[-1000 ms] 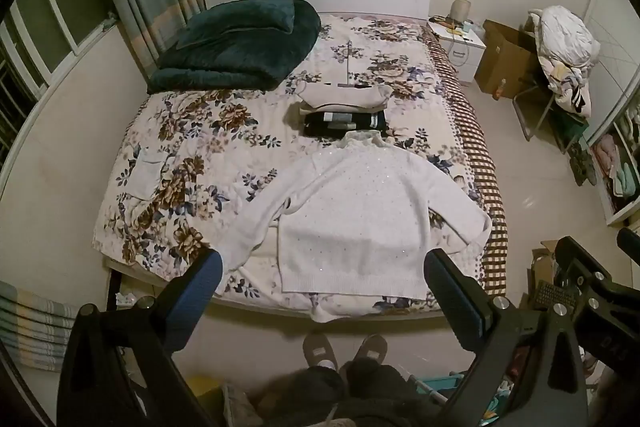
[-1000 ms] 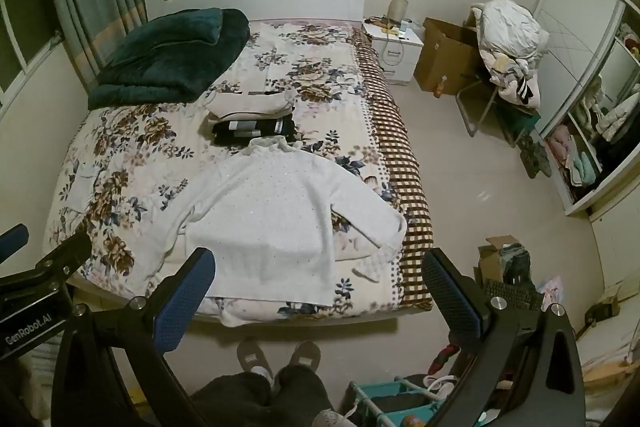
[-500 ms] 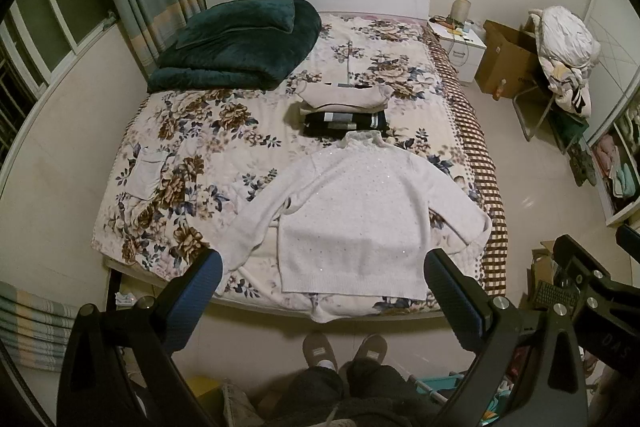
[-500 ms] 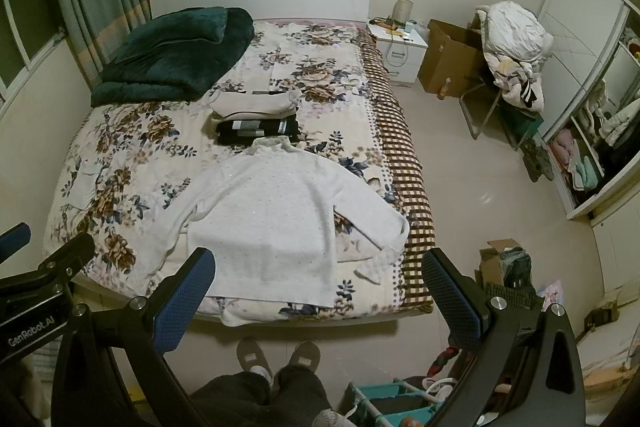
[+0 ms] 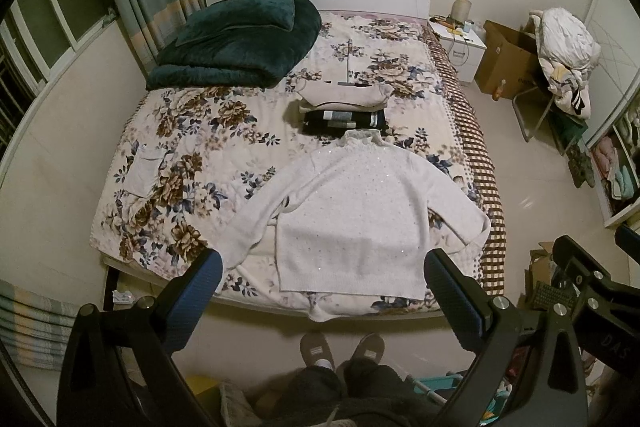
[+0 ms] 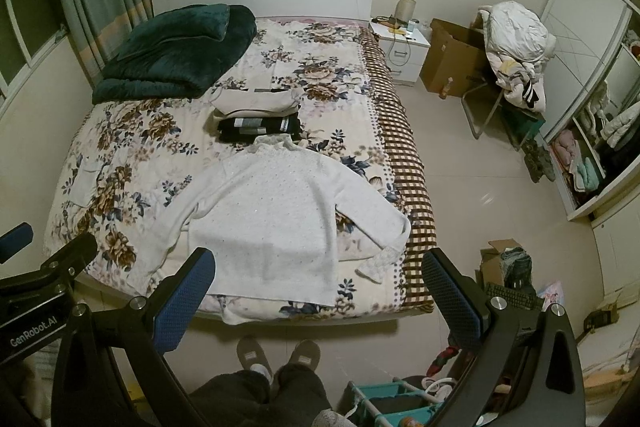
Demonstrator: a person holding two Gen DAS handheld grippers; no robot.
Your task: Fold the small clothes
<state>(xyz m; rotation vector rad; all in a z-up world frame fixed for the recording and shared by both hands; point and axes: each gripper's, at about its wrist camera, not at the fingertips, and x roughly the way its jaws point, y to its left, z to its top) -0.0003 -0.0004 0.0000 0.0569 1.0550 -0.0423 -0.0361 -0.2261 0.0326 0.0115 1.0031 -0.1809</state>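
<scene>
A white sweater [image 5: 352, 211] lies flat on the floral bed [image 5: 188, 163], sleeves spread, collar away from me; it also shows in the right wrist view [image 6: 276, 211]. Behind its collar sit a folded dark garment [image 5: 344, 119] and a folded beige garment [image 5: 344, 95]. My left gripper [image 5: 324, 287] is open and empty, held high above the bed's near edge. My right gripper [image 6: 316, 283] is open and empty at the same height, to the right of the left one.
A folded dark green blanket [image 5: 236, 43] lies at the bed's head left. A white nightstand [image 6: 404, 47], a cardboard box [image 6: 452, 55] and a chair piled with clothes [image 6: 516, 43] stand at right. My slippered feet [image 5: 340, 347] are at the bed's foot.
The right wrist view has shifted slightly, so the bed sits a little further right in it. The left gripper and the clothes have not moved.
</scene>
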